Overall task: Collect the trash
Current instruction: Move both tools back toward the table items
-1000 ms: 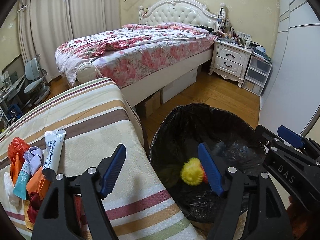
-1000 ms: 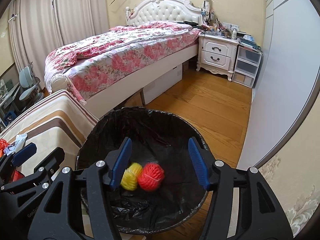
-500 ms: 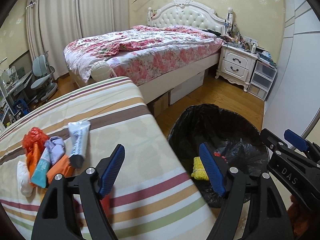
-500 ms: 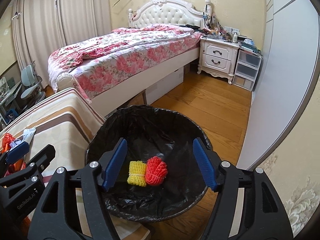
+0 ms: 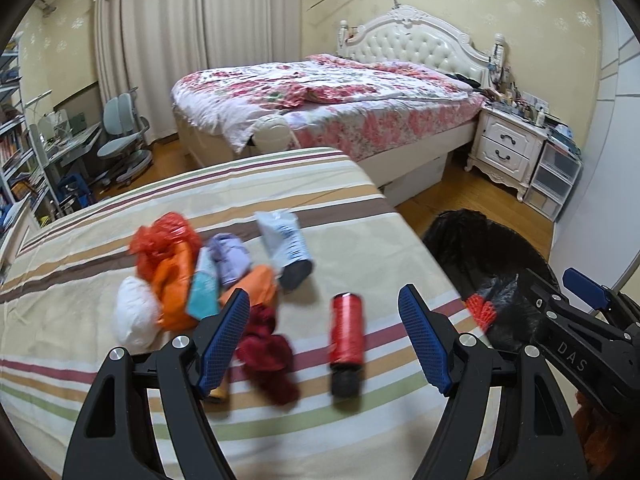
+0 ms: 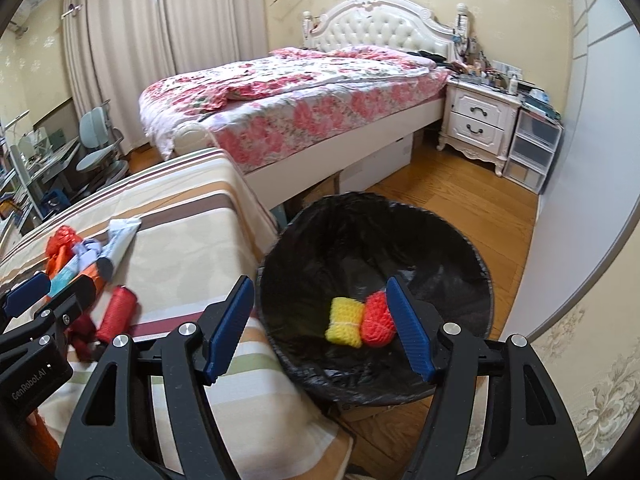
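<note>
I see the black-lined bin [image 6: 374, 296] holding a yellow bundle [image 6: 345, 322] and a red bundle [image 6: 378, 324]. Left of the bin, on the striped worktop [image 5: 120, 392], the red tube [image 5: 347, 332] lies with its cap toward me. My left hand-held gripper [image 5: 324, 344] and right hand-held gripper [image 6: 320, 330] are spread, empty.

Striped woven cloth covers the table [image 5: 280, 184]. At three o'clock, the bin's liner [image 6: 420, 240] is glossy, crinkled black plastic, holding two knitted yarn bundles [image 6: 346, 322]. The floor [image 6: 460, 196] is smooth varnished wood.
</note>
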The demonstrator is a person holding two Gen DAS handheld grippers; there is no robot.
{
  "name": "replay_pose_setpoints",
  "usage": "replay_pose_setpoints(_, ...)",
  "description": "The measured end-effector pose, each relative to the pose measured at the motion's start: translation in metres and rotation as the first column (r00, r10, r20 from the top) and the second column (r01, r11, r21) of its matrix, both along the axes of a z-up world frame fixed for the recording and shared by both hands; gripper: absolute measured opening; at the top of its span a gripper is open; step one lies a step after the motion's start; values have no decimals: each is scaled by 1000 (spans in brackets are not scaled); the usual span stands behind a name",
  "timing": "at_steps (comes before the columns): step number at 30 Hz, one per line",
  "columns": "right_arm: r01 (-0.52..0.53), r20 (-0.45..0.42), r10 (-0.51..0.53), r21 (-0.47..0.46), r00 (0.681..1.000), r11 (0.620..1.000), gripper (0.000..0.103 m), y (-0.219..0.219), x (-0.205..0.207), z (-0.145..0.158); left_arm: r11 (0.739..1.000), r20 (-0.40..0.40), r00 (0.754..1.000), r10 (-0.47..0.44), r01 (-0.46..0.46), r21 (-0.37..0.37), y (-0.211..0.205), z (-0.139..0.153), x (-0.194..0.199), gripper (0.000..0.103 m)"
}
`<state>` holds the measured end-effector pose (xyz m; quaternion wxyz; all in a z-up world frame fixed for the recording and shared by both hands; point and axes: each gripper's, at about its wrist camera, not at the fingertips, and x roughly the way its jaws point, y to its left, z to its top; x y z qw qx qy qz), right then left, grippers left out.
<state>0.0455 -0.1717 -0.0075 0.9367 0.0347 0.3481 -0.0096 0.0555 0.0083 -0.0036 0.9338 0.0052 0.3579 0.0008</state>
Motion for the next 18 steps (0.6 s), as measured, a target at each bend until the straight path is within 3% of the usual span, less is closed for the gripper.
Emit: replay_pose_setpoints(18,-213,-30,213,1,977,977,67,95,-10,0,979,-17,979,204,-204,-7,108,-8,-38,75)
